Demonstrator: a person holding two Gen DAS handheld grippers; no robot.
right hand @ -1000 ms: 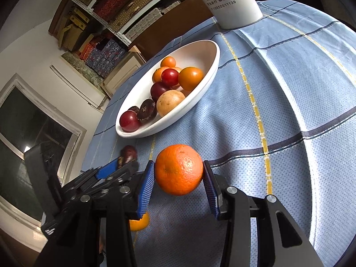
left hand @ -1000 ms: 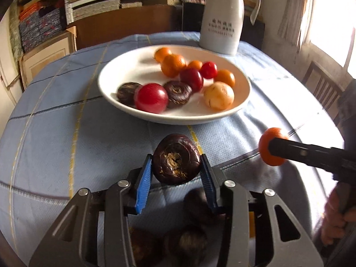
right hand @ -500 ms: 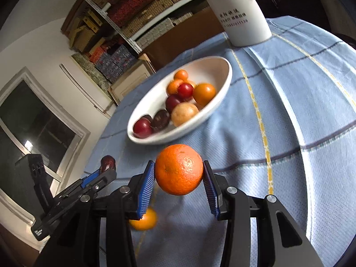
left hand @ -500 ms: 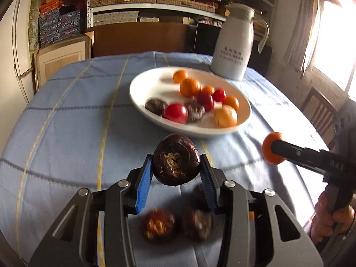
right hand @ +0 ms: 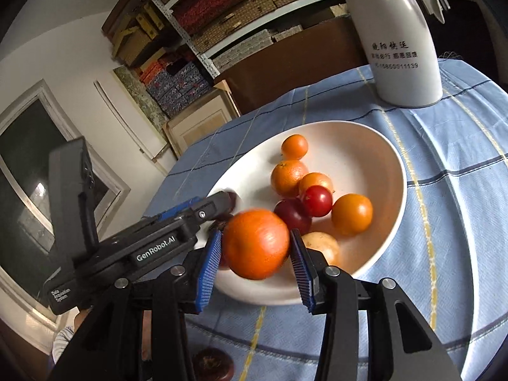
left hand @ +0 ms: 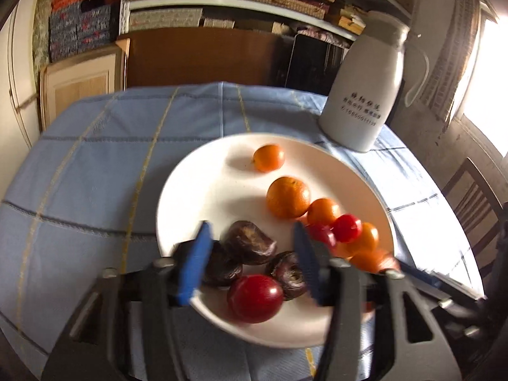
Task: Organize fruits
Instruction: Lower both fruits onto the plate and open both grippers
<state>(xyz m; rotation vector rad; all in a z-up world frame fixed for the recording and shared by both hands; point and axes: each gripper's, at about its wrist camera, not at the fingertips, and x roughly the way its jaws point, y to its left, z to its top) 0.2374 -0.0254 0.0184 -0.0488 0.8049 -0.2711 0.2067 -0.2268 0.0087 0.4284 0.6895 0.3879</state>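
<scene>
Left tool (left hand: 250, 262) is held wide apart and blurred over the bowl (left hand: 197, 190), gripping nothing; dark fruits (left hand: 250, 246) lie beneath. Right tool (right hand: 254, 263) is clamped on an orange (right hand: 257, 243) at the bowl's rim, partly hiding fruit behind.

Left gripper (left hand: 250, 260) jaws spread apart, nothing between the blue pads (left hand: 193, 263), fingers angled downward. Right gripper (right hand: 254, 254) jaws wide, pads (right hand: 209, 266) beside a motion-blurred orange (right hand: 257, 243); contact cannot be judged.
</scene>
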